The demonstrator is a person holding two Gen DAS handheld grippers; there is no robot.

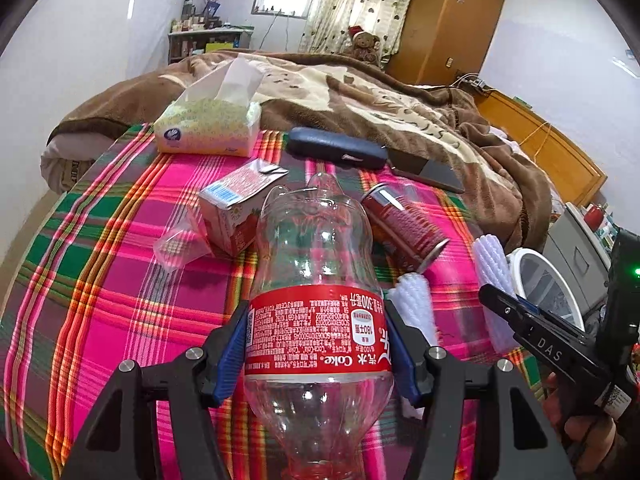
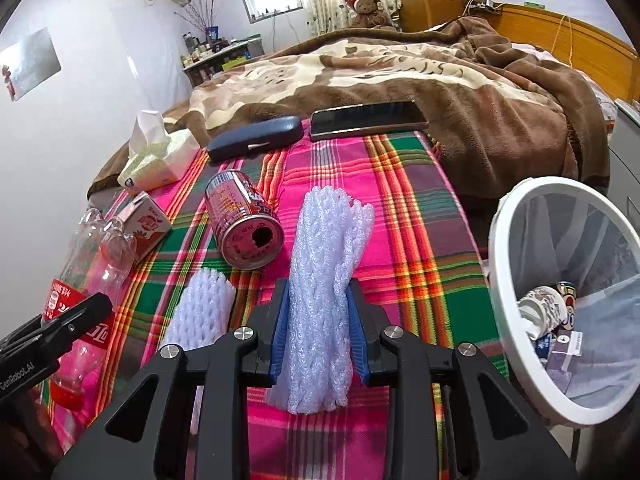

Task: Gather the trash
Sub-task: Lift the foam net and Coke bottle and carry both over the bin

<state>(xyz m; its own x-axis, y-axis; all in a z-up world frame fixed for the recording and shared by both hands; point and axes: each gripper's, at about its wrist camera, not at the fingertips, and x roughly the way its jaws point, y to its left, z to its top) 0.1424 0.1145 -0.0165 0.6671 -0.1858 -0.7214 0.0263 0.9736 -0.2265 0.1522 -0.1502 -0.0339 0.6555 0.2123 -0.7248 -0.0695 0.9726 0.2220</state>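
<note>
Clamping the bottle [image 1: 318, 320], left gripper [image 1: 318, 344] mid-label.

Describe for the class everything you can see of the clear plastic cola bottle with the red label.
The clear plastic cola bottle with a red label looks empty and see-through, its ribbed base pointing away from the camera, neck towards it. White print covers the label. The left gripper is shut on it, blue pads pressing the label on both sides. It hangs over the pink plaid cloth, in front of a small drink carton.

cloth [image 2: 400, 208]: pink-green plaid | can [image 2: 244, 220]: red | foam net [image 2: 324, 280]: white
</note>
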